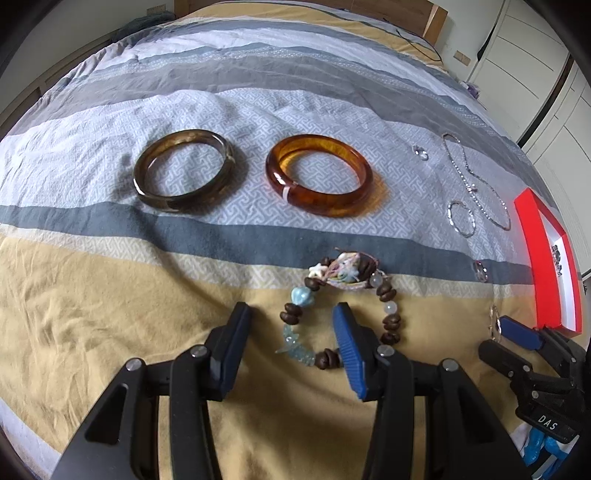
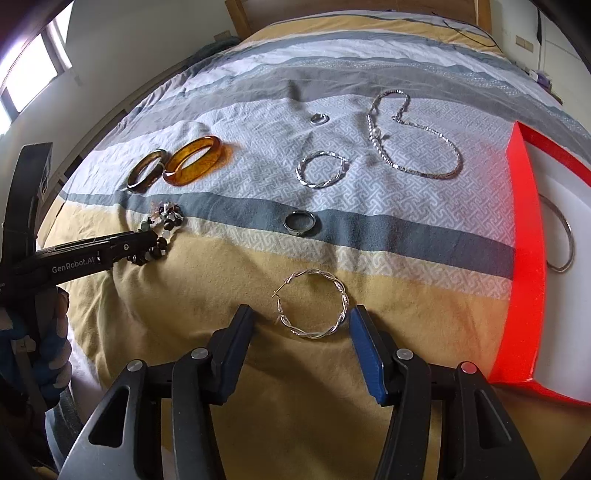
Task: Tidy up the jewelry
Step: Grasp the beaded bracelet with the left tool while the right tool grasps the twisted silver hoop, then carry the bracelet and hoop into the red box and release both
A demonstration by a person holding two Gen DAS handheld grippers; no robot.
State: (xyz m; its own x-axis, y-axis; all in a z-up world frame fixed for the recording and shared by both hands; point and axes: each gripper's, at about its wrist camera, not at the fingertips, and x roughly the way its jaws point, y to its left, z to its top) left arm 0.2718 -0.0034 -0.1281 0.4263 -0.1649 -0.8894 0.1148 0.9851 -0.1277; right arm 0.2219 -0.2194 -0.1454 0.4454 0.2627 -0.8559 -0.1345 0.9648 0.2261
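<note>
My left gripper (image 1: 291,325) is open over a beaded bracelet (image 1: 321,280) of brown, blue and shell beads; its left side lies between the fingers. My right gripper (image 2: 301,326) is open around a twisted silver hoop earring (image 2: 312,302) lying on the yellow stripe. A dark brown bangle (image 1: 184,171) and an amber bangle (image 1: 319,175) lie further back. A second silver hoop (image 2: 322,170), a dark ring (image 2: 300,222), a small ring (image 2: 318,119) and a silver necklace (image 2: 417,140) lie on the bedspread. A red jewelry box (image 2: 524,258) stands at the right.
Everything lies on a striped bedspread (image 1: 110,295) on a bed. A thin bangle (image 2: 565,236) rests on the box's white lining. A wooden headboard (image 2: 354,11) is at the far end, white cupboards (image 1: 535,74) to the right.
</note>
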